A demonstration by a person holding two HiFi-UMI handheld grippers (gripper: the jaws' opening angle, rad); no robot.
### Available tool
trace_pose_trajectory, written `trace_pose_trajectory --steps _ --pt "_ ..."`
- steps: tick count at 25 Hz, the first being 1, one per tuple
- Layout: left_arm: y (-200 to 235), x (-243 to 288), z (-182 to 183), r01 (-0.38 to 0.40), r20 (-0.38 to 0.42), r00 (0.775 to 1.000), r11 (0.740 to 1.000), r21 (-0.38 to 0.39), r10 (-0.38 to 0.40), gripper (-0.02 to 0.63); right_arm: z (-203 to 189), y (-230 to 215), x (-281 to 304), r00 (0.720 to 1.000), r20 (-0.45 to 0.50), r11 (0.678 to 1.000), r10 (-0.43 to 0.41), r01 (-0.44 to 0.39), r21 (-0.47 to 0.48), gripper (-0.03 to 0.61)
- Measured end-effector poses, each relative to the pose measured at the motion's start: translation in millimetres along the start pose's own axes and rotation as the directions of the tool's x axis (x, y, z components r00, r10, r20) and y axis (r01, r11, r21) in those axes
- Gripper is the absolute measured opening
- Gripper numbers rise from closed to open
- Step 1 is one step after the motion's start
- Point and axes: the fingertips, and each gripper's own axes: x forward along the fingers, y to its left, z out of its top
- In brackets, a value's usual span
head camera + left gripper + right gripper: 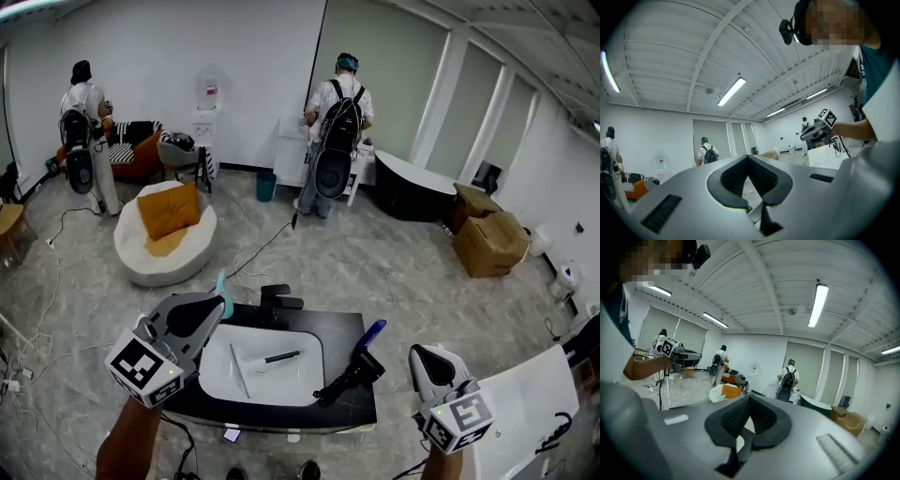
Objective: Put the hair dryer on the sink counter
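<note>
Counter (342, 328): black top, low in the head view, with a white sink basin (298, 382) set in it and a black faucet (276, 300) at its far edge.
Hair dryer (354, 367): black body with a blue part at the far end; it lies on the counter just at the right of the basin, and no hand-held gripper touches it.
In the basin: a dark thin tool (281, 357) and a white stick (239, 369); what they are, I cannot tell.
Left hand-held gripper (217, 304): held above the near left corner of the counter, pointing away from the person. In the left gripper view its jaws are pressed together, the dark pads (736, 177) meet at the tip, and nothing is between them.
Right hand-held gripper (418, 353): held in the air just at the right of the counter, well apart from the left one. In the right gripper view its jaws are also pressed together and it carries nothing.
Marker cubes: one on each gripper, near the person's wrist.
Room behind: a white beanbag (141, 258) with an orange cushion (169, 211), cardboard boxes (489, 244), and two people with backpacks at the far wall.
</note>
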Motion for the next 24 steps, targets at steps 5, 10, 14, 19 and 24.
trace_pose_trajectory --steps 5,10,14,19,24 --pt "2.4 -14.5 6.9 0.002 0.01 1.0 1.0 0.012 -0.002 0.005 17.6 20.3 -1.9 1.0 0.017 0.999 0.019 -0.019 -0.031 0.006" --pt "4.1 -24.0 8.0 0.011 0.02 1.0 1.0 0.014 -0.011 0.005 26.8 30.0 -4.2 0.999 0.03 0.999 0.013 -0.012 -0.034 0.006" --pt "2.6 -32.2 8.8 0.023 0.015 1.0 1.0 0.016 -0.023 0.005 31.8 39.3 -7.5 1.0 0.028 0.999 0.012 -0.011 -0.036 0.006" --pt "-0.5 -37.0 9.0 0.033 0.012 0.999 0.999 0.013 -0.033 0.005 35.8 45.6 -10.8 1.0 0.022 0.999 0.011 -0.01 -0.042 0.006" --pt "-4.1 -43.5 9.7 0.043 0.006 0.999 0.999 0.015 -0.043 0.005 37.5 50.6 -15.7 1.0 0.019 0.999 0.008 -0.007 -0.033 0.006"
